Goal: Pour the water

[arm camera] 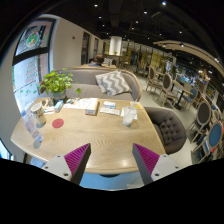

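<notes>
gripper [110, 160] open above smooth rectangular wooden table [100, 135], leafy plant [57, 81]

A pale wooden surface [100, 135] with rounded corners carries everything here. Taking its centre as the dial's centre, a potted green plant [57, 82] stands at about eleven o'clock, near the far edge. A flat book or stack of papers [85, 104] lies near twelve, and a second flat item [109, 108] lies just beside it at about one. A small white object [130, 116] stands at about two, close to the edge. A round red coaster [58, 123] lies at about nine, with clear bottles or glasses [33, 122] beyond it at the nine o'clock edge; their kind is hard to tell.
</notes>
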`<move>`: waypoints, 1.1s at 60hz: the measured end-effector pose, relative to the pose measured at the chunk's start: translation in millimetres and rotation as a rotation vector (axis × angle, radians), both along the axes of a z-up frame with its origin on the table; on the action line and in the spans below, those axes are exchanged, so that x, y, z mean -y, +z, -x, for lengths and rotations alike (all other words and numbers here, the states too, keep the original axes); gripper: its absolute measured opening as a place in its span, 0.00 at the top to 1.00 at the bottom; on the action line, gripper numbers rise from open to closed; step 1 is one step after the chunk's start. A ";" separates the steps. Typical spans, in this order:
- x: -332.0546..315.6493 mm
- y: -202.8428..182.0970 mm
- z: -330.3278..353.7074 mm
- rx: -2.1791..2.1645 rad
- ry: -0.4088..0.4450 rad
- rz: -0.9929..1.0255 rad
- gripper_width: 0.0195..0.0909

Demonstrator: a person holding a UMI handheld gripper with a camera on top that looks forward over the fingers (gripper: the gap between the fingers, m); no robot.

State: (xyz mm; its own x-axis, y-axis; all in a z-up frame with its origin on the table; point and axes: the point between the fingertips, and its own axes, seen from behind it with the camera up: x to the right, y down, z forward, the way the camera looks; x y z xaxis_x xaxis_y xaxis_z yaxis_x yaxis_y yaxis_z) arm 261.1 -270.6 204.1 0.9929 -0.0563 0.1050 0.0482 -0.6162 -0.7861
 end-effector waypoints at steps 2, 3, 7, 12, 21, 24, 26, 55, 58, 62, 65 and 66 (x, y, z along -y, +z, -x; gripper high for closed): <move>0.6 -0.9 1.8 -0.001 0.004 0.004 0.07; 1.0 -1.6 3.3 0.000 0.005 0.006 0.08; 4.0 -4.9 13.7 0.004 0.014 0.016 0.07; 6.1 -10.6 34.6 0.009 0.028 0.022 0.07; 11.5 -22.6 91.2 -0.008 0.072 0.024 0.08; 12.9 -27.1 115.7 -0.015 0.089 0.019 0.07; 14.2 -30.8 133.5 -0.020 0.099 0.017 0.07; -36.3 -78.8 397.5 -0.175 0.193 -0.073 0.07; -54.0 -84.7 409.5 -0.181 0.184 -0.087 0.07; -77.1 -93.7 421.8 -0.182 0.179 -0.110 0.07; -95.5 -103.2 426.7 -0.174 0.173 -0.117 0.07; -98.6 -105.9 428.5 -0.171 0.169 -0.120 0.08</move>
